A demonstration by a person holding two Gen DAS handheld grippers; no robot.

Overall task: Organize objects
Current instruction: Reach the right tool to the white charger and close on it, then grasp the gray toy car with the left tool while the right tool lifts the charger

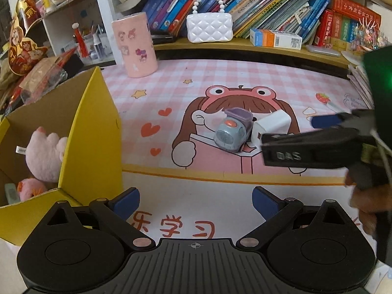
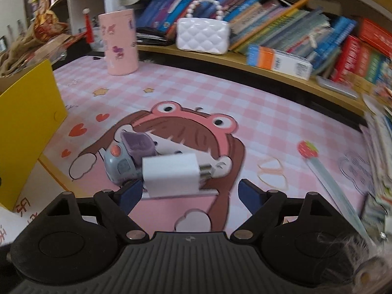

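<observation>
A grey-blue toy car [image 1: 231, 132] with a purple top lies on the pink checked desk mat [image 1: 220, 83], and a white charger plug [image 1: 272, 125] rests against its right side. My right gripper [image 1: 290, 132] comes in from the right, low over the mat. In the right wrist view the charger plug [image 2: 171, 171] lies just ahead of my right gripper [image 2: 189, 193], near the left finger, with the pads apart and not pressing it. The toy car [image 2: 125, 159] sits behind it on the left. My left gripper [image 1: 196, 201] hovers open with nothing in it near the mat's front edge.
An open yellow cardboard box [image 1: 93, 134] at the left holds a pink plush toy [image 1: 46, 156]. A pink cylinder [image 1: 134, 46] stands at the back. On the shelf are a white quilted purse [image 1: 209, 28], a small carton [image 1: 275, 39] and books. Rubber bands [image 2: 272, 171] and a strawberry pen [image 2: 308, 149] lie at the right.
</observation>
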